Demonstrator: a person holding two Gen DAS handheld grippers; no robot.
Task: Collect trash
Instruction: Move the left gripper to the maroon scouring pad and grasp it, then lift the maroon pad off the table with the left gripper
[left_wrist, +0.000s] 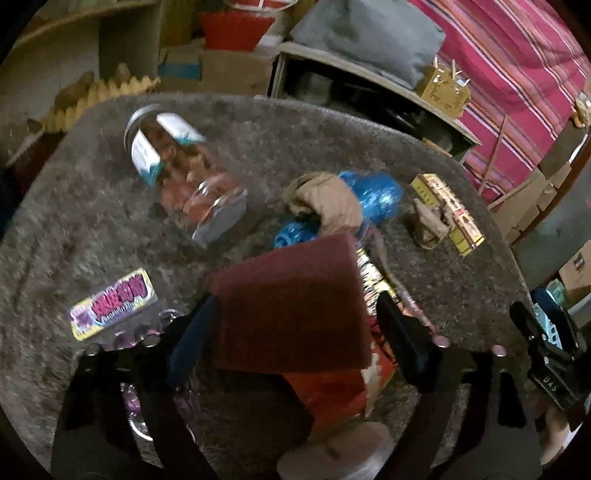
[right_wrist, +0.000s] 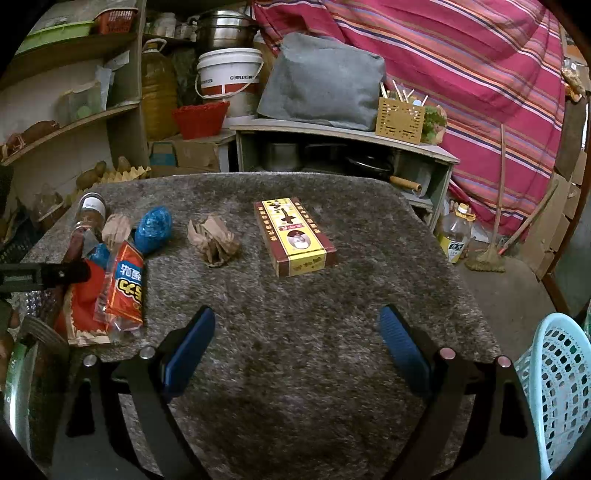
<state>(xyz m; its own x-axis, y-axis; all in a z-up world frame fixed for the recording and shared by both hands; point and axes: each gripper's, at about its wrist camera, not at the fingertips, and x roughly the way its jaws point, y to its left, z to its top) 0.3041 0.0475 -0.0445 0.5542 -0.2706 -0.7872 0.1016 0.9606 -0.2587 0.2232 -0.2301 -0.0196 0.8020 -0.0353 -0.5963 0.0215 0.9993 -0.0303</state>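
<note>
My left gripper (left_wrist: 295, 332) points down over a flat dark red pad (left_wrist: 291, 295) that lies tilted on a red snack bag (left_wrist: 332, 391). The pad sits between the jaws; the left fingertip (left_wrist: 192, 336) is at its edge, and a thin gap shows beside the right one. Beyond it lie crumpled brown paper (left_wrist: 325, 199), a blue plastic bag (left_wrist: 373, 192) and a clear jar (left_wrist: 177, 173) on its side. My right gripper (right_wrist: 295, 347) hangs open over bare table cover, with nothing between its fingers. Ahead of it are a yellow and red box (right_wrist: 295, 236) and a paper wad (right_wrist: 214, 240).
A grey fuzzy cover (right_wrist: 332, 325) tops the table. A purple candy packet (left_wrist: 114, 302) lies at the left. A pale blue mesh basket (right_wrist: 561, 387) stands off the table's right edge. Shelves, buckets and a striped cloth (right_wrist: 461, 74) fill the background.
</note>
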